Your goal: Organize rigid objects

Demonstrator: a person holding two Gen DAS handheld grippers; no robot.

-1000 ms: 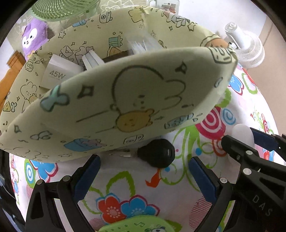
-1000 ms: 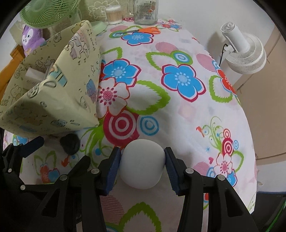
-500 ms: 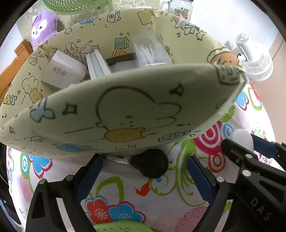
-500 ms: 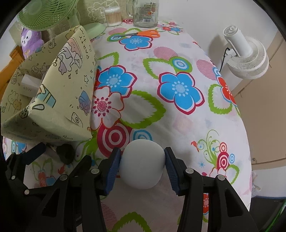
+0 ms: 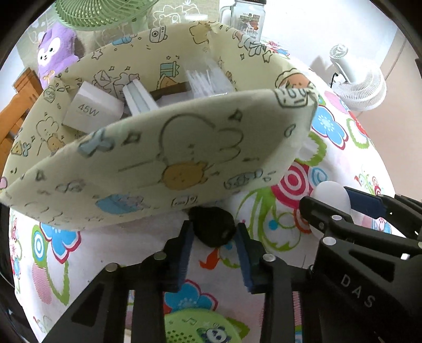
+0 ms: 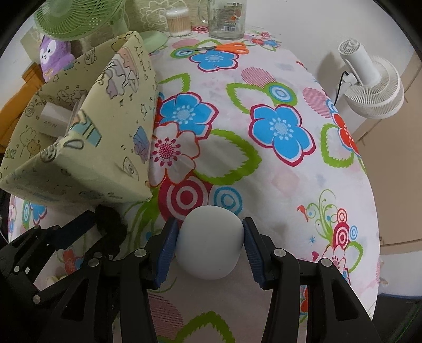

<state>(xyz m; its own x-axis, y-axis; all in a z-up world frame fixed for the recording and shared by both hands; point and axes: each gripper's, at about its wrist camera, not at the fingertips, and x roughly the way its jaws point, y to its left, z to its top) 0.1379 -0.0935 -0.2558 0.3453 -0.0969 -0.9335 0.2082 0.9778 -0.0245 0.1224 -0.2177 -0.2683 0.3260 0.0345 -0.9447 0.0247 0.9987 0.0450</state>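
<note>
The cartoon-printed fabric bin (image 5: 163,147) stands just ahead of the left fingers, its soft front wall sagging toward them; inside it lie a white box marked 45W (image 5: 92,110), a pale ribbed block (image 5: 141,99) leaning beside that, and a clear packet of thin white sticks (image 5: 208,79) toward the far wall. The left gripper (image 5: 213,237) has just been closing, and its blue pads now press both sides of the small black object (image 5: 212,228), which sits between the fingertips right under the bin's bottom edge. To the right of them, the right gripper (image 6: 209,237) is clamped on the white rounded object (image 6: 209,242), which fills the gap between its fingers and bulges out beyond their tips. The two grippers stand close side by side on the flowered worktop (image 6: 263,171). Ahead and to the right of the right fingers the cloth lies open up to the orange scissors (image 6: 224,48), glass jar (image 6: 226,18) and cotton swab tub (image 6: 179,22) at the far edge, while the right edge drops off near a white fan (image 6: 369,89).
</note>
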